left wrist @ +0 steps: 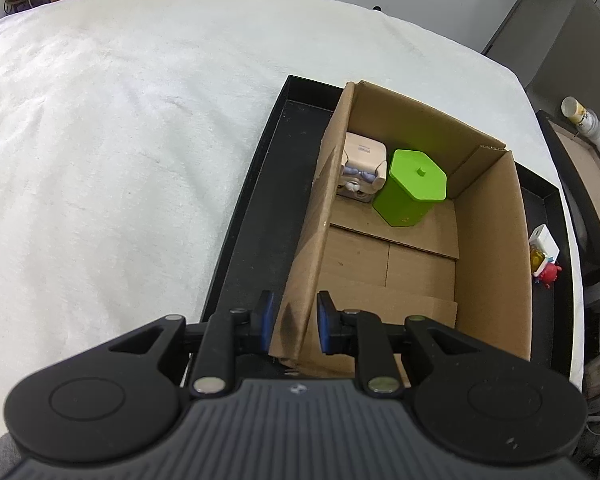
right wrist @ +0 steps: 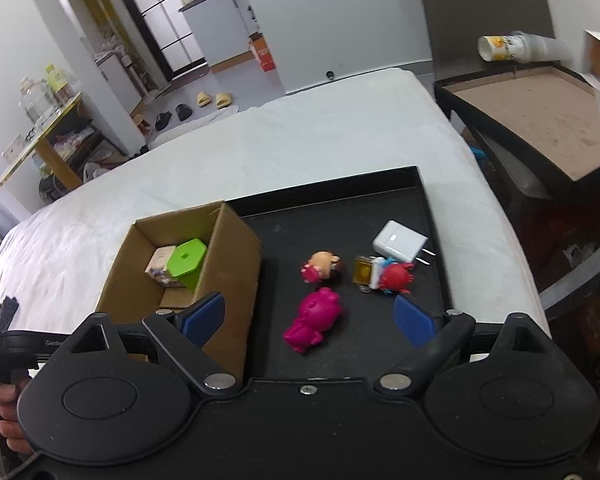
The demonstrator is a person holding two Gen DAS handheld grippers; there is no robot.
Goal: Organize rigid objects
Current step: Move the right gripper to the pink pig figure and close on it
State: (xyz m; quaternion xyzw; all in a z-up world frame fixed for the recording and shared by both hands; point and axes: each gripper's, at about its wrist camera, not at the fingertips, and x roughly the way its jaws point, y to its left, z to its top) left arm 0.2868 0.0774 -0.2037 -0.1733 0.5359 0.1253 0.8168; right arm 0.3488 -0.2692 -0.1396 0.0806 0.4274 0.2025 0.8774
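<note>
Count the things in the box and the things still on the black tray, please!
In the cardboard box: 2, a green tub and a beige box.
On the black tray: 5, a pink toy, a small doll, a red toy, a yellow bottle, a white charger.
Total: 7

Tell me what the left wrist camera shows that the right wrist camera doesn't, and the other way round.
Only the left wrist view shows the left gripper shut on the near wall of the cardboard box.

Only the right wrist view shows the right gripper open above the pink toy, plus a small doll.

Both show the box, the green container inside it, the black tray, the white charger and the red toy.
</note>
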